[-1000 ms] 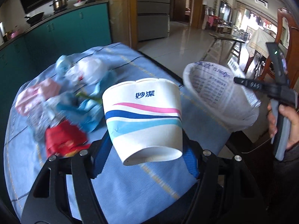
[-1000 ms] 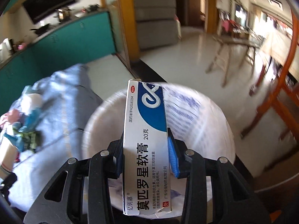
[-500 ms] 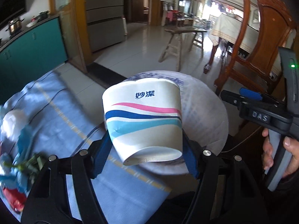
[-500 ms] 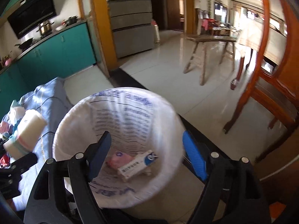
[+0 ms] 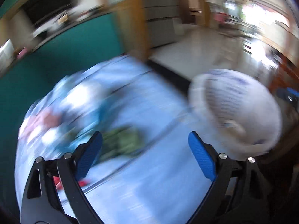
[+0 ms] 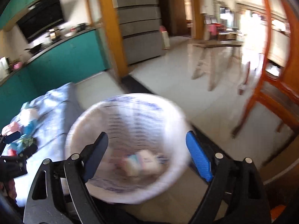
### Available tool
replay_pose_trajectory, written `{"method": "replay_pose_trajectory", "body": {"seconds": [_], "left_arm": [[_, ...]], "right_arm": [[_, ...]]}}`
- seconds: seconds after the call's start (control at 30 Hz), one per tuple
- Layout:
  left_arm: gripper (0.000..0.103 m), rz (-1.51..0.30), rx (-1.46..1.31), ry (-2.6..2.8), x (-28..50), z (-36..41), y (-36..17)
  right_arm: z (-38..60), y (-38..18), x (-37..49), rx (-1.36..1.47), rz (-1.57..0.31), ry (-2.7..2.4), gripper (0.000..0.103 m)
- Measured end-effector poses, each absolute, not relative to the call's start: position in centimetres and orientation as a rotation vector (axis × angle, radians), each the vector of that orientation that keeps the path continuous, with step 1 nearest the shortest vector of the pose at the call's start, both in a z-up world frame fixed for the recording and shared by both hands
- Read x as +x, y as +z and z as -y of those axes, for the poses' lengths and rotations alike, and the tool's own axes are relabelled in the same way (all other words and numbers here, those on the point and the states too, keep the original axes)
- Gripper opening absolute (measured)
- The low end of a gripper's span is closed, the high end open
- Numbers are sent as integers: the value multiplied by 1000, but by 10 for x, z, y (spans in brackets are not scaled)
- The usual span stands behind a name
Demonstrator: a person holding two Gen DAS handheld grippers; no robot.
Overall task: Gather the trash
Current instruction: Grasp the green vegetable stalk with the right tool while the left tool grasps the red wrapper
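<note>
My left gripper [image 5: 145,141] is open and empty above the blue tablecloth [image 5: 153,183]. A blurred pile of trash [image 5: 61,115] lies on the cloth ahead to the left, with a green scrap [image 5: 123,141] nearest my fingers. The white lined bin [image 5: 239,108] stands off the table's right edge. My right gripper [image 6: 146,141] is open and empty over the bin [image 6: 127,112]. Inside it lie the paper cup [image 6: 132,163] and a white box [image 6: 149,160]. The left gripper [image 6: 11,143] shows at the left edge of the right wrist view.
Teal kitchen cabinets [image 6: 61,63] run behind the table. A red wooden chair [image 6: 269,85] stands to the right of the bin. A wooden stool [image 6: 214,56] stands on the pale tiled floor further back.
My left gripper let the paper cup go into the bin and swung back left over the table. My right gripper stays open above the bin.
</note>
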State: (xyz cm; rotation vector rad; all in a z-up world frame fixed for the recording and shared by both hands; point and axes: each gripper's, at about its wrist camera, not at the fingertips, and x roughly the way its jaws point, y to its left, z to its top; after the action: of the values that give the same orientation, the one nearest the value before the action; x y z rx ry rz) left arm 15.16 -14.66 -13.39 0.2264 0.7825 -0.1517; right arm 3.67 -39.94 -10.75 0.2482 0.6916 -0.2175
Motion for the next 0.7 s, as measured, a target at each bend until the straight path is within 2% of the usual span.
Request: {"method": "replay_pose_trajectory", "body": {"seconds": [0.2, 0.33, 0.5, 0.53, 0.57, 0.6, 0.67, 0.7], "left_arm": [[93, -896, 59, 75, 120, 24, -153], [93, -923, 12, 105, 104, -8, -155], [93, -886, 30, 107, 101, -13, -144], [93, -880, 27, 103, 102, -16, -143], [93, -876, 22, 100, 101, -17, -144], [93, -873, 14, 96, 99, -17, -142], [93, -878, -8, 91, 106, -24, -145], [93, -880, -23, 87, 109, -26, -145]], "right_arm": [[281, -124, 102, 143, -788, 179, 83], [193, -133, 142, 1, -798, 384, 83], [137, -143, 175, -44, -857, 463, 82], [130, -145, 177, -47, -877, 484, 70], [126, -146, 176, -43, -891, 502, 54], [124, -146, 173, -47, -892, 505, 50], [121, -147, 166, -72, -897, 522, 20], [122, -146, 162, -75, -893, 523, 19]]}}
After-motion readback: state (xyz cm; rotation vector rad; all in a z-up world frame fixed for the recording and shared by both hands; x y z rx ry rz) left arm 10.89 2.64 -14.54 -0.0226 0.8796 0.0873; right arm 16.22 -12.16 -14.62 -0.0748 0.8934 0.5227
